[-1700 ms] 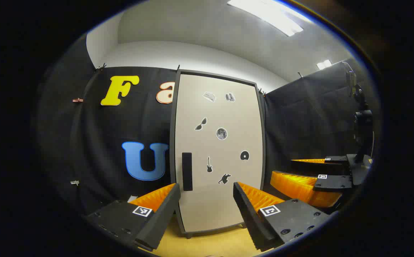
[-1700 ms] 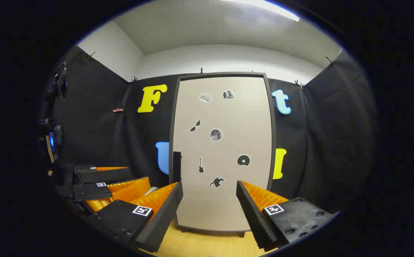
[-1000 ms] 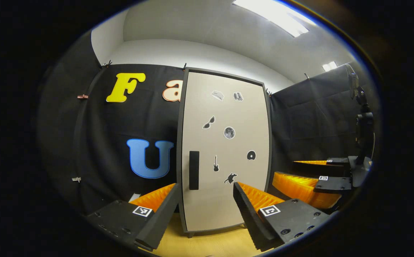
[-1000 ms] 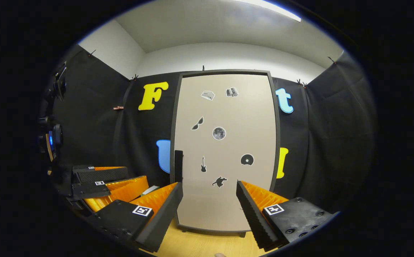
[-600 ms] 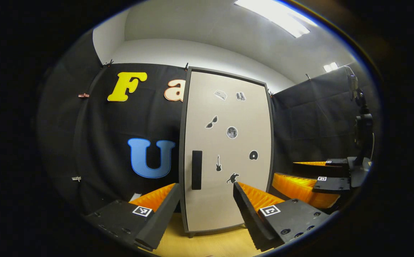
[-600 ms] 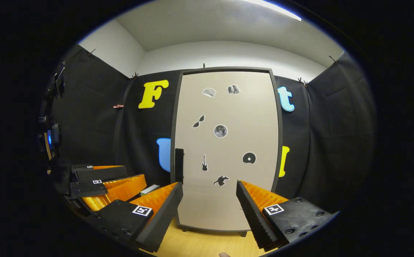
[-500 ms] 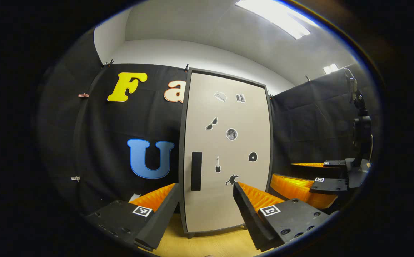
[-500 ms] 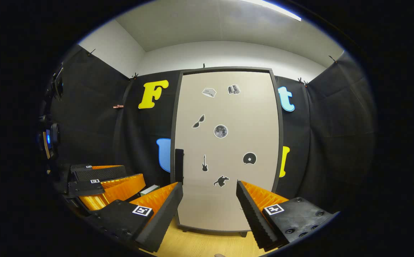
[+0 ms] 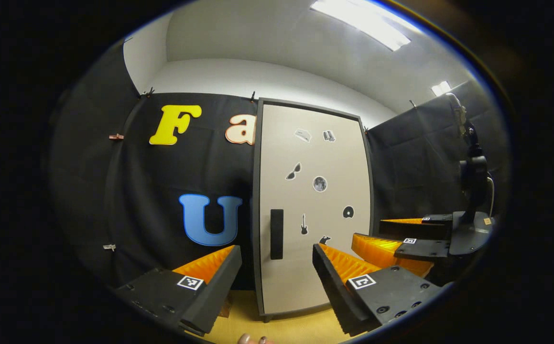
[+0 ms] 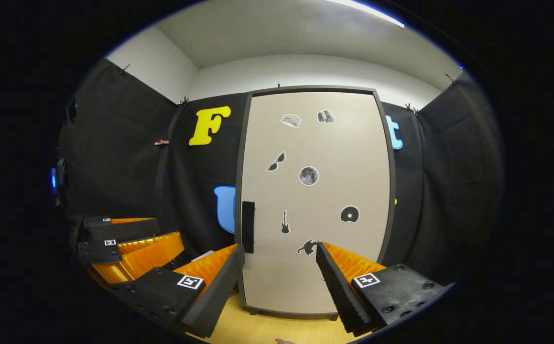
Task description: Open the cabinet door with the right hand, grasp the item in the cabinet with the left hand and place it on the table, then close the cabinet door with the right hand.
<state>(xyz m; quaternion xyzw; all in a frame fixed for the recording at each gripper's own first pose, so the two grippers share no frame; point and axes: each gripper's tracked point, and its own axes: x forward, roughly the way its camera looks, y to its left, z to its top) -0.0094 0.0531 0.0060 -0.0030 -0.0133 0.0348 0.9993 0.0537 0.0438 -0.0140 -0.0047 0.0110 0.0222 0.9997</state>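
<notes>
A tall cabinet with a beige door (image 9: pixel 312 210) (image 10: pixel 315 191) stands shut on the wooden table (image 9: pixel 296 329) (image 10: pixel 262 327). Small dark stickers dot the door. A dark vertical handle (image 9: pixel 277 234) (image 10: pixel 248 227) sits low on its left side. My left gripper (image 9: pixel 277 267) is open, short of the door, with the handle showing between its fingers. My right gripper (image 10: pixel 280 265) is open too, facing the door's lower half; the handle lies just above its left finger. In the left gripper view the right gripper (image 9: pixel 403 239) shows at the right. In the right gripper view the left gripper (image 10: pixel 124 239) shows at the left. The cabinet's contents are hidden.
Black cloth walls (image 10: pixel 449 191) close the booth behind and on both sides of the cabinet. A dark stand with a camera mount (image 9: pixel 470 191) rises at the right in the left gripper view. A fingertip (image 9: pixel 245 338) shows at that view's bottom edge.
The right gripper has come closer to the door, which now looks larger. The left gripper has turned left, so the cabinet sits farther right in its view.
</notes>
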